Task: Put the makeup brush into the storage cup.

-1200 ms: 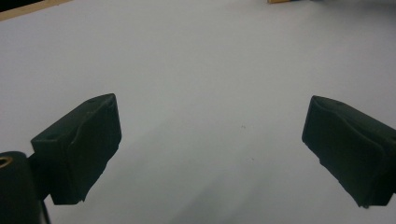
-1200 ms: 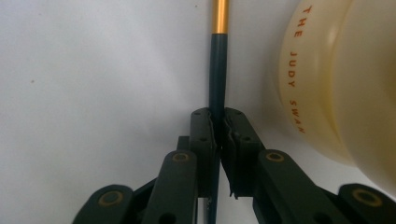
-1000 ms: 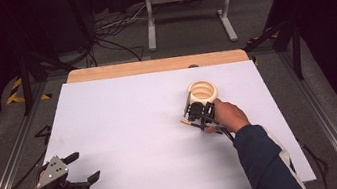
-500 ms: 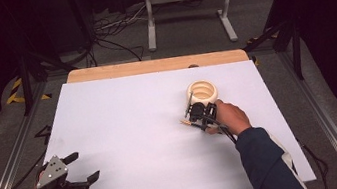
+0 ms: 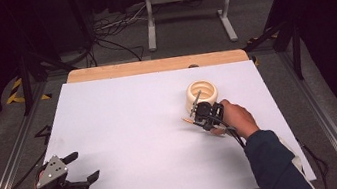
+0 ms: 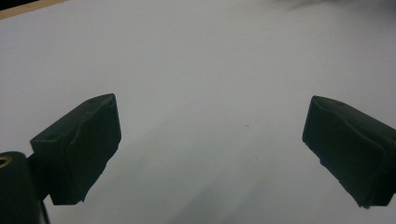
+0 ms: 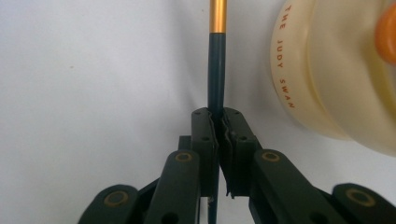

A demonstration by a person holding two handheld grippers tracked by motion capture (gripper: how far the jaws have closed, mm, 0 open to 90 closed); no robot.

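On the white counter (image 5: 151, 127) stands one cream cup (image 5: 201, 93), toward the far right, and one thin dark stick with a gold band, a brush or pencil (image 7: 216, 70), I cannot tell which. Two grippers are at work. In the right gripper view the cup's side reads "THE JUDY SWAN" in red-brown capitals, and an orange rounded thing (image 7: 386, 39) shows at the cup's edge. The right gripper (image 5: 203, 114), just in front of the cup, has its jaws pinched tight on the stick (image 5: 195, 103), which rises between them and leans toward the cup's rim; whether it touches the rim I cannot tell. The left gripper (image 5: 82, 167) rests near the counter's near left corner, jaws spread wide with nothing between them, well apart from the cup.
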